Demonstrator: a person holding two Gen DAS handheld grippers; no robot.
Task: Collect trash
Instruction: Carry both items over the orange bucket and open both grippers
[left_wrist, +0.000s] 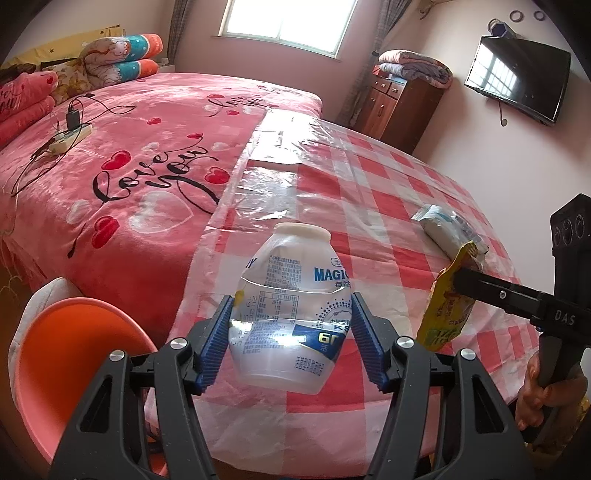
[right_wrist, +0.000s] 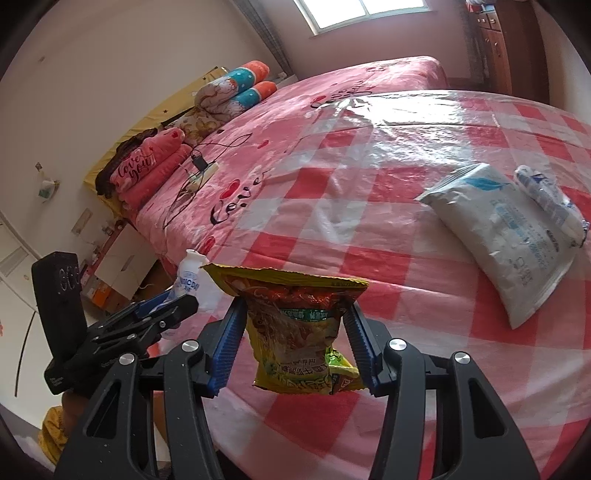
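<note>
My left gripper (left_wrist: 291, 325) is shut on a clear plastic bottle (left_wrist: 291, 306) with a white cap and blue print, held upright above the table's near edge. It also shows in the right wrist view (right_wrist: 190, 282). My right gripper (right_wrist: 295, 332) is shut on a yellow-green snack wrapper (right_wrist: 295, 332), held above the red-and-white checked tablecloth (right_wrist: 406, 280). The wrapper also shows in the left wrist view (left_wrist: 447, 299), to the right of the bottle. A white plastic bag (right_wrist: 506, 229) and a crumpled white wrapper (right_wrist: 550, 203) lie on the cloth at the right.
An orange bin (left_wrist: 70, 365) with a white liner stands at the lower left beside the table. A pink bed (left_wrist: 122, 158) with a power strip (left_wrist: 70, 136) lies beyond. A wooden cabinet (left_wrist: 399, 103) and wall TV (left_wrist: 517, 77) stand at the back right.
</note>
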